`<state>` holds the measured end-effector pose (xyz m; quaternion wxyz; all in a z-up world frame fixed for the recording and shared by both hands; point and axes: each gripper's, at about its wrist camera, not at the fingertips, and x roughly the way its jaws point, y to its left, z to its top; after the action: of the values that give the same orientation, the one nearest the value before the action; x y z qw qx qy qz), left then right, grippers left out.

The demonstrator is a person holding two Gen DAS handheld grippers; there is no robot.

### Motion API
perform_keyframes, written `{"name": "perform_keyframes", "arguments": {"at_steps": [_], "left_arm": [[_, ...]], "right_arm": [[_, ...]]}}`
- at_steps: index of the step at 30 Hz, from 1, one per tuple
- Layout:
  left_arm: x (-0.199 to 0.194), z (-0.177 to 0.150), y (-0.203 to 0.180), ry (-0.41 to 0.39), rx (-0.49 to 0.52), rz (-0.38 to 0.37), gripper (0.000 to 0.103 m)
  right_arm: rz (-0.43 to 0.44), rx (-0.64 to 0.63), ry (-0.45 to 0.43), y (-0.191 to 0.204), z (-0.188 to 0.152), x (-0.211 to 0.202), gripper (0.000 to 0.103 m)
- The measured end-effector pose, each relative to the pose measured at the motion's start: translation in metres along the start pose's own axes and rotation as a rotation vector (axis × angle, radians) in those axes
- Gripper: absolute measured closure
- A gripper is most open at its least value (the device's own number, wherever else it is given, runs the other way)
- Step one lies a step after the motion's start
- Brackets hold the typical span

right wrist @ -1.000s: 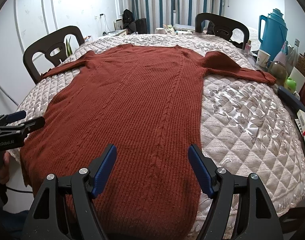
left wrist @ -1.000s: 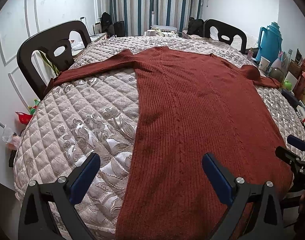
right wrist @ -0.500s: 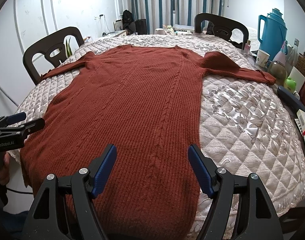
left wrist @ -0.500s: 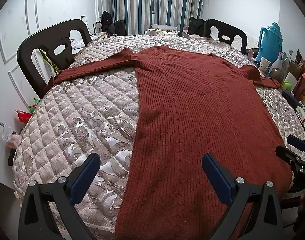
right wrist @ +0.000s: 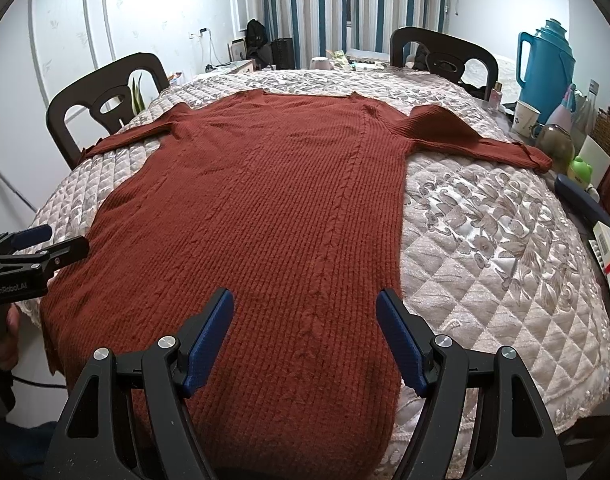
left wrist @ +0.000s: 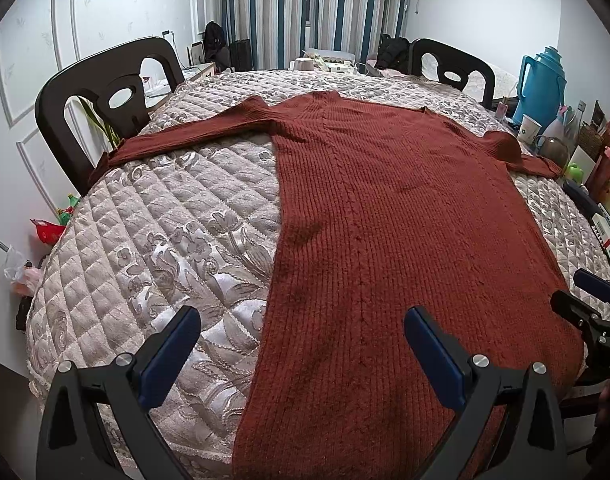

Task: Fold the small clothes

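Left wrist: both claws, left claw (left wrist: 301, 354) & right claw (right wrist: 305, 332), gape wide, empty; sweater (right wrist: 265, 216) hem overhangs tabletop (right wrist: 505, 248) — a one-sided pull drags it off.

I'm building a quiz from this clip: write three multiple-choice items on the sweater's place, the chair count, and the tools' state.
1. Where does the sweater lie?
A. over a chair
B. flat on the quilted table
C. on the floor

2. How many dark chairs show?
A. two
B. four
C. none

3. How are the left tool and right tool?
A. both shut on fabric
B. one shut
C. both open, empty

Key: B, it is spread across the quilt; A, one at each far side; C, blue pads stand apart, gripping nothing.
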<state>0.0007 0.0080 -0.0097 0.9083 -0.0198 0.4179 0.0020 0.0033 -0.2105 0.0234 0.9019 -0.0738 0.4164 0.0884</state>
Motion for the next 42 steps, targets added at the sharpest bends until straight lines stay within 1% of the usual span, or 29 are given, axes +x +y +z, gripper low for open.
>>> {"name": "perform_keyframes", "arguments": {"at_steps": [27, 42], "left_arm": [[-0.0034, -0.0034, -0.0029, 0.012, -0.003, -0.003, 0.000], [0.0012, -0.0019, 0.0014, 0.021, -0.007, -0.002, 0.000]], "right_arm": [[-0.001, -0.006, 0.001, 0.0035, 0.0019, -0.0017, 0.029], [-0.001, -0.008, 0.001, 0.0042, 0.0030, -0.0007, 0.029]]}}
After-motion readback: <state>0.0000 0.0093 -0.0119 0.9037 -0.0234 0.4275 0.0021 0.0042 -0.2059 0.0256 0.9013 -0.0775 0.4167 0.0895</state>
